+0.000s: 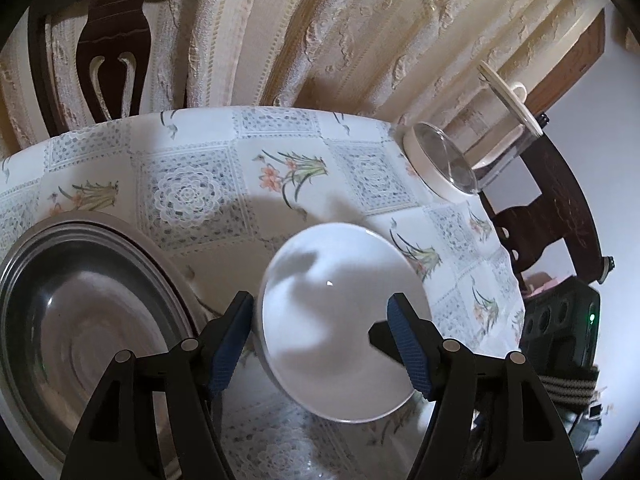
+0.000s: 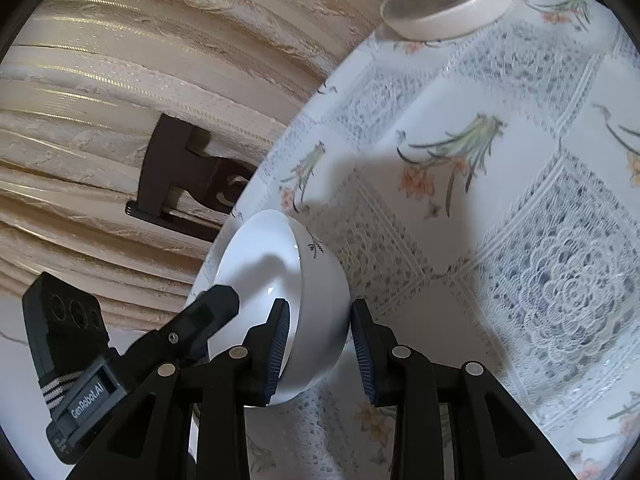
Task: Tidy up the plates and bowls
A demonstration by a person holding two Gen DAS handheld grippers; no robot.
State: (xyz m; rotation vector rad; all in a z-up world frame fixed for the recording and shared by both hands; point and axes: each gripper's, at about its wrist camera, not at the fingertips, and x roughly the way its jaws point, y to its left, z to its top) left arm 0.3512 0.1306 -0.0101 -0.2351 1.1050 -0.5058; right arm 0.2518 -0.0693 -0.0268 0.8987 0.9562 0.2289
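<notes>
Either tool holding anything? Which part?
Cannot tell: right tool straddles the white bowl at its rim wall, one finger inside, one outside; left tool open around it.

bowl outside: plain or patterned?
White ceramic bowl has a small dark sprig motif near the rim; clearest in right wrist view.

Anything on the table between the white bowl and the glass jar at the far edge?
Nothing. In the left wrist view, only bare floral tablecloth lies between the white bowl and the jar; the right wrist view agrees.
</notes>
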